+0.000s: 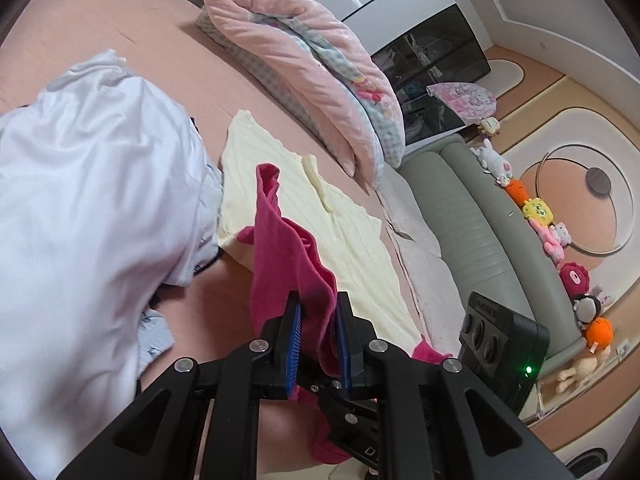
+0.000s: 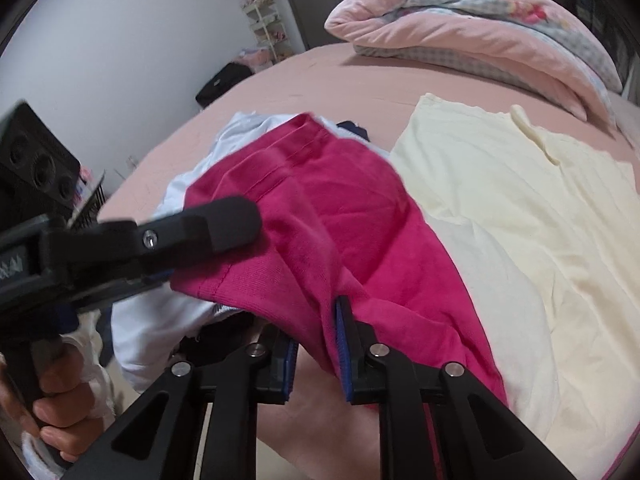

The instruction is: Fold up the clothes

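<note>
A magenta garment point(image 1: 280, 248) hangs in the air over the bed, stretched between both grippers. My left gripper point(image 1: 318, 322) is shut on one bunched edge of it, the cloth pinched between the blue pads point(image 1: 295, 336). In the right wrist view the magenta garment point(image 2: 332, 216) spreads wide, and my right gripper point(image 2: 317, 350) is shut on its lower edge. The left gripper point(image 2: 200, 228) shows there too, clamped on the garment's left corner and held by a hand point(image 2: 56, 396). Below the garment a cream ribbed top point(image 2: 520, 200) lies flat.
A heap of white clothes point(image 1: 80, 200) lies left of the cream top point(image 1: 280, 184) on the pink bed point(image 1: 120, 20). A folded pink blanket point(image 1: 304, 60) sits at the far side. Right of the bed stand a grey-green headboard point(image 1: 460, 216) and plush toys point(image 1: 540, 212).
</note>
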### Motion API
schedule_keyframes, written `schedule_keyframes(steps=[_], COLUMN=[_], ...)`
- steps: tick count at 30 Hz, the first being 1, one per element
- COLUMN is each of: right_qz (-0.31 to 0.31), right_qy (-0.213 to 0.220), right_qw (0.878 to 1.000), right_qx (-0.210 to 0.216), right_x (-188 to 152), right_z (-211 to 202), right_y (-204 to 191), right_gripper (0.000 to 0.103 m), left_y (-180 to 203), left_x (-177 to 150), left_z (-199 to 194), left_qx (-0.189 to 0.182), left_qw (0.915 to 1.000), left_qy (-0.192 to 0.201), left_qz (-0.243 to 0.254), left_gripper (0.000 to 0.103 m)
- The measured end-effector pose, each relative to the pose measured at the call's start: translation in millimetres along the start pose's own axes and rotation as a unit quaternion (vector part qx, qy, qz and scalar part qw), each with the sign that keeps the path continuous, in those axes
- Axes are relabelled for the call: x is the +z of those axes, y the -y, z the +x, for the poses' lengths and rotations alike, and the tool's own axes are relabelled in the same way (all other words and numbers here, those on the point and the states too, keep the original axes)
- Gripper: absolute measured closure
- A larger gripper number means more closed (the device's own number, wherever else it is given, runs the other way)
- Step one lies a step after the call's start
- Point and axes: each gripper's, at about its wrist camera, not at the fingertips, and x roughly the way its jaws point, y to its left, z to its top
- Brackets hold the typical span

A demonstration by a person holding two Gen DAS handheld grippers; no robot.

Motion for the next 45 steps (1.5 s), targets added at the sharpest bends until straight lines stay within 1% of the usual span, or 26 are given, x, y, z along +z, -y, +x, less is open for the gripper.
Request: schedule_keyframes(steps=[3,5,8,10,11,13,14,15,18,21,24,27,28,30,33,34,37,38,40,41,43,45], right_qz=[-0.009,-0.01,0.009,0.009,0.008,-0.001,-0.005,-0.006,-0.011,-0.014,-0.014,-0.021,-0.021,-0.021,-0.02,-0.02,-0.034,-0.036,-0.044,-0.049,-0.061,-0.073], right_qy=[0.008,0.01,0.004,0.001,-0.001,-0.002,-0.003,-0.004,-0.003,-0.003,-0.008,-0.013,-0.014,-0.016,-0.018,-0.019,-0.02,-0.02,-0.02,-0.021,-0.02,-0.019], right_qw=[1.0,1.0,1.0,1.0,1.0,1.0,1.0,1.0,1.0,1.0,1.0,1.0,1.0,1.0,1.0,0.999,0.999,0.999,0.999,0.998,0.997,0.996], right_qx=[-0.001,-0.001,0.01,0.013,0.014,0.007,0.005,0.002,-0.004,-0.007,-0.006,-0.016,-0.017,-0.016,-0.016,-0.016,-0.025,-0.025,-0.024,-0.026,-0.033,-0.04], right_x=[0.4,1.3,4.7,4.4,4.2,3.9,4.2,4.4,5.0,6.4,5.2,2.5,2.0,1.0,-0.4,-0.9,-1.1,-1.3,-2.0,-2.5,-3.6,-4.7], right_z=[-1.0,-0.9,4.6,7.3,8.6,10.6,11.9,12.1,11.2,12.0,13.0,14.1,14.3,14.6,15.0,15.2,15.0,14.9,14.6,14.4,13.5,12.6], right_y=[-6.6,-9.2,-8.2,-9.7,-10.6,-14.3,-16.1,-17.4,-19.4,-19.0,-18.3,-19.9,-19.7,-18.9,-17.8,-17.5,-22.1,-23.7,-27.6,-29.6,-32.9,-35.7], right_gripper=[0.089,0.091,0.093,0.093,0.093,0.093,0.093,0.093,0.093,0.093,0.093,0.093,0.093,0.093,0.093,0.093,0.093,0.093,0.093,0.093,0.093,0.093], left_y=[-3.2,-6.5,-12.8,-21.3,-27.0,-39.3,-44.1,-47.6,-50.3,-48.3,-45.4,-42.3,-41.2,-39.2,-39.9,-40.4,-38.6,-36.8,-31.4,-27.9,-22.5,-24.1], left_x=[3.8,6.3,9.2,11.4,12.7,13.0,12.5,11.6,9.6,8.5,7.4,8.4,9.1,10.3,9.6,8.5,5.6,5.3,5.3,5.0,3.5,1.2], left_z=[-4.3,-6.4,-8.2,-7.2,-6.5,-4.8,-3.9,-3.1,-1.0,2.2,8.5,12.7,13.5,14.6,18.3,19.1,22.0,22.6,23.8,24.9,28.5,31.3], left_qx=[0.003,0.009,0.023,0.034,0.036,0.03,0.027,0.027,0.03,0.036,0.022,-0.002,-0.005,-0.001,0.021,0.02,-0.002,-0.003,0.01,0.017,0.036,0.049], left_qw=[1.0,0.9999,0.9995,0.9981,0.9969,0.9936,0.992,0.9907,0.9902,0.9904,0.9902,0.9891,0.9891,0.9895,0.989,0.9888,0.9896,0.9906,0.9935,0.9948,0.996,0.9954], left_qy=[0.0,-0.004,-0.018,-0.031,-0.036,-0.047,-0.051,-0.054,-0.058,-0.054,-0.058,-0.057,-0.056,-0.054,-0.056,-0.056,-0.054,-0.048,-0.041,-0.04,-0.044,-0.046], left_qz=[-0.003,-0.005,-0.014,-0.042,-0.061,-0.098,-0.112,-0.122,-0.123,-0.122,-0.126,-0.135,-0.136,-0.134,-0.136,-0.137,-0.134,-0.128,-0.106,-0.092,-0.069,-0.068], left_gripper=[0.09,0.09,0.089,0.088,0.083,0.057,0.028,0.02,0.02,0.02,0.02,0.02,0.02,0.02,0.02,0.02,0.02,0.02,0.021,0.022,0.034,0.056])
